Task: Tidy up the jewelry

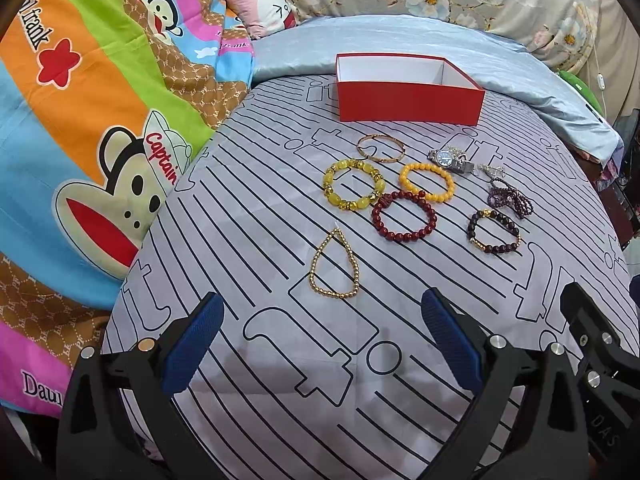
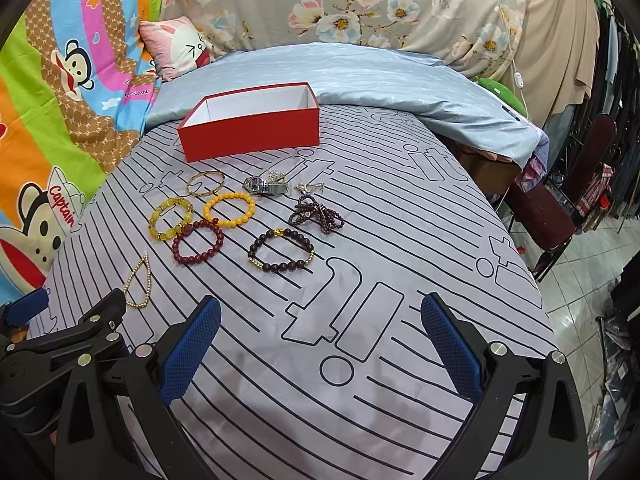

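Both the left gripper point(image 1: 322, 344) and right gripper point(image 2: 320, 344) hover spread and empty above the sheet point(image 1: 280, 420), nearest a limp, light gold chain point(image 1: 335, 264) best pinched across its beads, beyond it stiffer bead bracelets point(image 1: 404, 216), then the empty red box point(image 1: 408, 102).

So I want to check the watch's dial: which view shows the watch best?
The left wrist view: the watch faces it, dark dial visible. In the right wrist view the watch looks smaller, its dial hard to make out.

left gripper point(image 1: 320, 344) spread, empty | bracelets beside red box point(image 1: 408, 100) | watch point(image 1: 450, 160) possibly silver
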{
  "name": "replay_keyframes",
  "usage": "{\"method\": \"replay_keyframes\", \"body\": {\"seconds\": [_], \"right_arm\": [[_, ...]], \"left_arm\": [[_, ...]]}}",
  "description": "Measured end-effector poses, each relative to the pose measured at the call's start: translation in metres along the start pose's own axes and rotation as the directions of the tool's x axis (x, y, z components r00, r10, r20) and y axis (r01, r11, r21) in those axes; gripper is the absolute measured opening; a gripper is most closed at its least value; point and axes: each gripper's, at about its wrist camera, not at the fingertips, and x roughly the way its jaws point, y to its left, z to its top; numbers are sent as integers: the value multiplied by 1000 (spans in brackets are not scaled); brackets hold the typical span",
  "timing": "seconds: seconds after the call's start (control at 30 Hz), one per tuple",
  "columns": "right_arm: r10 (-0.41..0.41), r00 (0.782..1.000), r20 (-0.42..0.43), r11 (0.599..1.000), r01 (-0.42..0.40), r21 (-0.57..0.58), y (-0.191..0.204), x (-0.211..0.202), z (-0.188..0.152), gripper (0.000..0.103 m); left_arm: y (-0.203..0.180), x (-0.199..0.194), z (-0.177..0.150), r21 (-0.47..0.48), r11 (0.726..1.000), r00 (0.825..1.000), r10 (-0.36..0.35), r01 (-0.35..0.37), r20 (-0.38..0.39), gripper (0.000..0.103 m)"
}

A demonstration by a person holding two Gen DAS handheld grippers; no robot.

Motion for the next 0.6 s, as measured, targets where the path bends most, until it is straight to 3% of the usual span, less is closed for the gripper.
{"method": "replay_keyframes", "body": {"seconds": [0.6], "right_arm": [[3, 1000, -2, 1000, -3, 2, 0, 2, -1, 97]], "left_arm": [[0, 1, 0, 1, 1000, 1000, 0, 0, 2, 95]]}}
